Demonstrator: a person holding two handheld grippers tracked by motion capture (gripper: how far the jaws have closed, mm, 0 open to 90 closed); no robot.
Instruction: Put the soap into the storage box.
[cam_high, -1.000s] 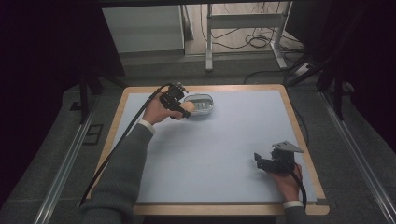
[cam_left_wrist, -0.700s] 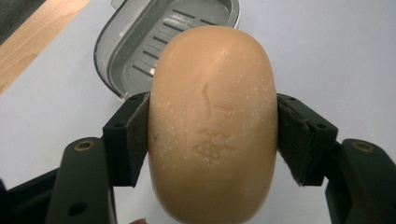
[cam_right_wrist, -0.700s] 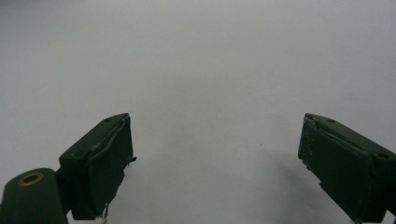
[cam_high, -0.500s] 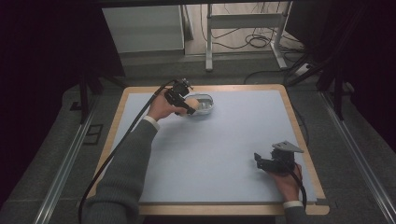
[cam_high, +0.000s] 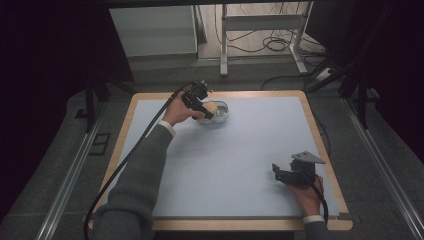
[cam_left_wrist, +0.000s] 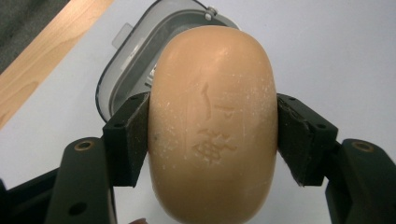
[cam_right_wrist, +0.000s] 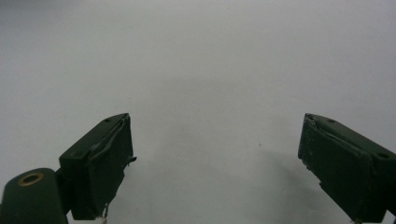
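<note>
Left claw (cam_left_wrist: 212, 135) shifted: 1 soap (cam_left_wrist: 212, 126).

The left gripper (cam_high: 206, 111) has carried the soap (cam_left_wrist: 212, 126) from beside the dish (cam_high: 221, 114) to over it.

Dim surroundings ring an evenly lit table (cam_high: 250, 165); the right gripper view looks soft, with faint shadows.

— How's the left gripper (cam_left_wrist: 212, 135) standing?
— Its arm is stretched far forward in a grey sleeve (cam_high: 137, 185), and both pads press on what sits between the jaws, one on each flank.
— And the right gripper (cam_right_wrist: 215, 163)?
— Low and near the person, the right hand (cam_high: 306, 192) wrapped round its body, jaws spread wide with bare space between the pads.
</note>
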